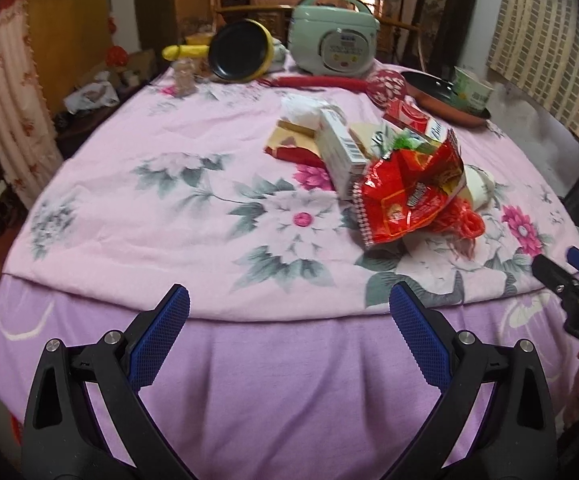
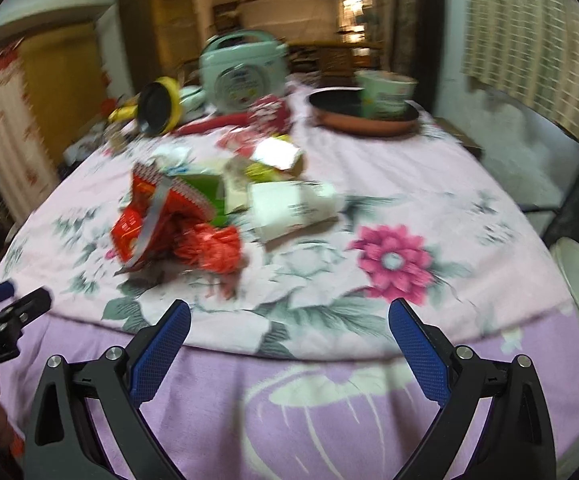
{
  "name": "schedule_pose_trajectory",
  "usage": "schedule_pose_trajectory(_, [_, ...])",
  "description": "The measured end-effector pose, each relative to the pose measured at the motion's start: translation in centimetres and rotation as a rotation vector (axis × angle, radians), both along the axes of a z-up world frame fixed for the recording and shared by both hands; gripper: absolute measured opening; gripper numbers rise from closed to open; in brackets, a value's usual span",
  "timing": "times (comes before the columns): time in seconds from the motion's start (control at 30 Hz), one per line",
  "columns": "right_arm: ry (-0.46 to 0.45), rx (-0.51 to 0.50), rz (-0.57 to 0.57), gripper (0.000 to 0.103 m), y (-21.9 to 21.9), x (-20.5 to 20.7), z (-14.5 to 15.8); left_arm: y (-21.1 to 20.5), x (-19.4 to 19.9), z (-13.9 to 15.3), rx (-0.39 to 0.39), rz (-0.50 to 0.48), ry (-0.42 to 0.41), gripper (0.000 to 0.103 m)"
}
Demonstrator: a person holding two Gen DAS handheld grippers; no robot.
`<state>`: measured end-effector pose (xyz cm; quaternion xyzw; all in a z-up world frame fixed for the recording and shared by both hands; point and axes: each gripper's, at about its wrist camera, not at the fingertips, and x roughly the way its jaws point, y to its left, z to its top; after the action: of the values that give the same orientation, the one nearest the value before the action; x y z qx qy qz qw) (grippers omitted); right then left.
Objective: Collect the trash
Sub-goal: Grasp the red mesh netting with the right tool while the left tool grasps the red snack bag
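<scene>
Trash (image 1: 405, 184) was heaped right of centre in the left wrist view, on the floral-clothed desk (image 1: 169, 208), gathered for collection. Left claw (image 1: 289, 300) and right claw (image 2: 289, 312) were held wide open, empty, short of the heap.

Glossy red foil wrapper (image 1: 405, 196) on matt cloth (image 1: 169, 208).

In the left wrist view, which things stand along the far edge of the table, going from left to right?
Yellow pan → green rice cooker → red floral pouch → copper frying pan → paper cup.
</scene>
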<state>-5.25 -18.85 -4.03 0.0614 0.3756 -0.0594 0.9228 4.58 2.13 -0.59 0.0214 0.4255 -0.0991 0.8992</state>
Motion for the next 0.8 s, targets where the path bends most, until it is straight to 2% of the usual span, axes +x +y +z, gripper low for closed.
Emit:
schedule_pose_trajectory(0.1, [0.036, -0.048, 0.089, 0.098, 0.9, 2.2, -0.5, -0.4, 0.9, -0.5, -0.047, -0.035, 0.017, 0.096])
schedule_pose_trajectory(0.23, [0.086, -0.025, 0.166, 0.096, 1.6, 4.4, -1.2, -1.1, 1.4, -1.1, -0.012, -0.044, -0.042, 0.096])
schedule_pose_trajectory(0.3, [0.108, -0.022, 0.197, 0.093, 2.1, 5.3, -1.5, -1.2, 1.6, -1.5, 0.004, -0.044, -0.039, 0.096])
schedule_pose_trajectory(0.47, [0.159, -0.033, 0.226, 0.082, 3.2, 8.0, -2.2, -0.4, 2.6, -2.2, -0.012, -0.016, 0.02, 0.096])
schedule_pose_trajectory(0.67, [0.184, -0.041, 0.235, 0.079, 3.8, 10.0, -2.6, 0.5, 2.7, -2.1, -0.011, 0.015, 0.03, 0.096])
schedule_pose_trajectory(0.8, [0.199, -0.027, 0.25, 0.073, 4.1, 10.5, -2.8, 0.8, 2.9, -2.5, -0.013, 0.027, 0.06, 0.096])
